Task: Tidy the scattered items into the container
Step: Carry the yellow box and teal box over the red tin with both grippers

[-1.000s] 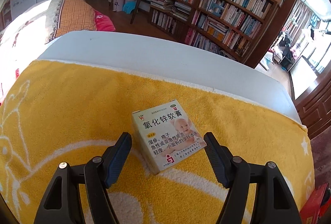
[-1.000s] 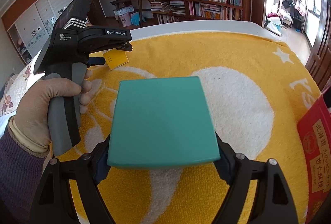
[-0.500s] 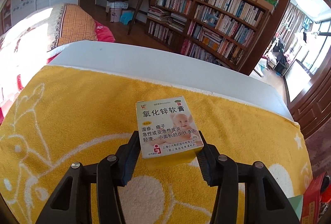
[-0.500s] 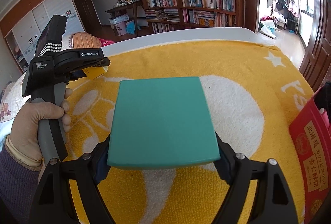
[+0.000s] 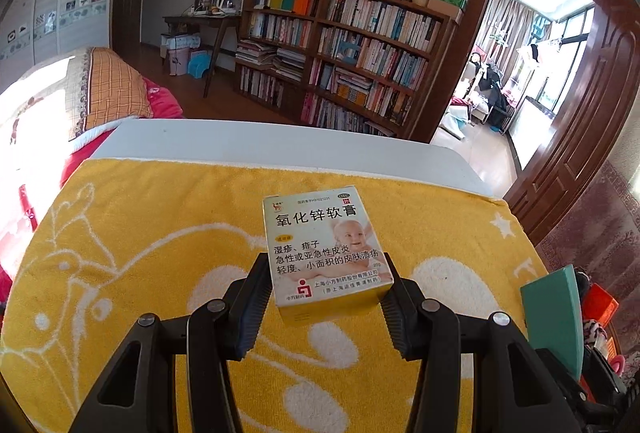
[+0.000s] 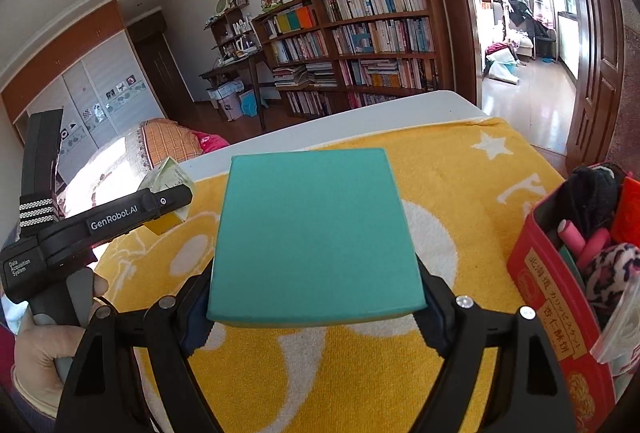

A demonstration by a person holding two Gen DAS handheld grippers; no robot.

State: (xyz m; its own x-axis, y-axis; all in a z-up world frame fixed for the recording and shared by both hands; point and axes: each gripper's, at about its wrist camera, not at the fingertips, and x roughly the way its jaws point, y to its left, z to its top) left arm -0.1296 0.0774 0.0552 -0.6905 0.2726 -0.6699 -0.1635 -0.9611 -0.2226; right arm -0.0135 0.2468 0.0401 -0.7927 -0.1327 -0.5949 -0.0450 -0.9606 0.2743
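Note:
My left gripper [image 5: 324, 291] is shut on a yellow and white ointment box [image 5: 324, 253] with a baby picture, held above the yellow towel [image 5: 140, 273]. My right gripper [image 6: 316, 313] is shut on a flat teal box [image 6: 314, 233], also lifted off the towel. The teal box also shows at the right edge of the left wrist view [image 5: 554, 317]. The red container [image 6: 560, 321] stands at the right and holds a black cloth, pink tubes and a leopard-print item. The left gripper's body [image 6: 100, 225] shows at the left of the right wrist view.
The yellow towel with white patterns covers a white table [image 5: 280, 145]. A bed [image 5: 60, 105] lies beyond the table's left side. A bookshelf [image 5: 352, 53] stands behind. A clear plastic bag [image 6: 620, 333] sticks out of the container.
My left gripper closed on the ointment box and lifted it off the towel. My right gripper rose with the teal box and swung right, bringing the red container into view.

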